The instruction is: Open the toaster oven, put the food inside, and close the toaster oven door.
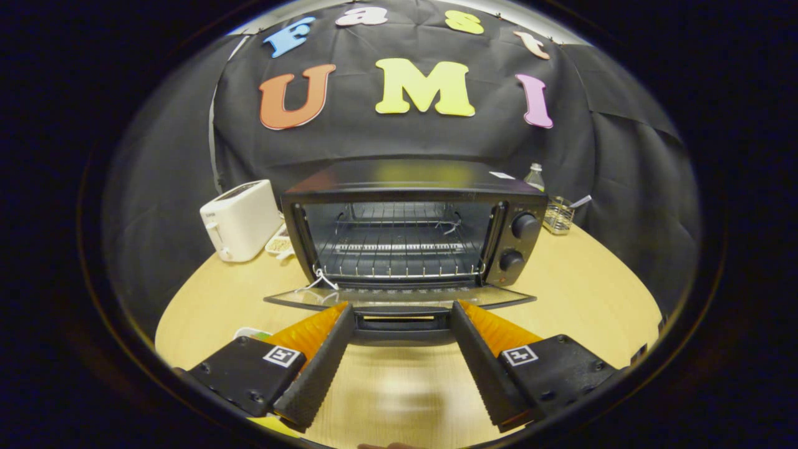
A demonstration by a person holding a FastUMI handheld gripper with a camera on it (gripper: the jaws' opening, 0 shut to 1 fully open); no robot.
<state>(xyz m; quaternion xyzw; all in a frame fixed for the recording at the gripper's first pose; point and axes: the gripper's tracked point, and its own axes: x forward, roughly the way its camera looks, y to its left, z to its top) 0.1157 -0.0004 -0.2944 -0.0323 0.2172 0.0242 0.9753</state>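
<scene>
Toaster oven [414, 231] — black, standing on a pale wooden table [580, 293] directly ahead of the gripper [402, 312]. Its door [399, 298] is folded down flat toward the fingers, with the door handle [402, 324] lying between the two fingertips. The fingers are spread wide, flanking the handle; whether they touch its ends cannot be told. Inside, a wire rack [402, 249] sits bare; two knobs [519, 243] stack on the oven's right panel.

White toaster [240, 218] — left of the oven, just beside it, with a small dish [279, 243] tucked between the two. Wire holder [559, 215] and a bottle [534, 176] — behind the oven's right corner. A pale object [252, 333] lies by the left finger. Black cloth wall [623, 156] encloses the table.
</scene>
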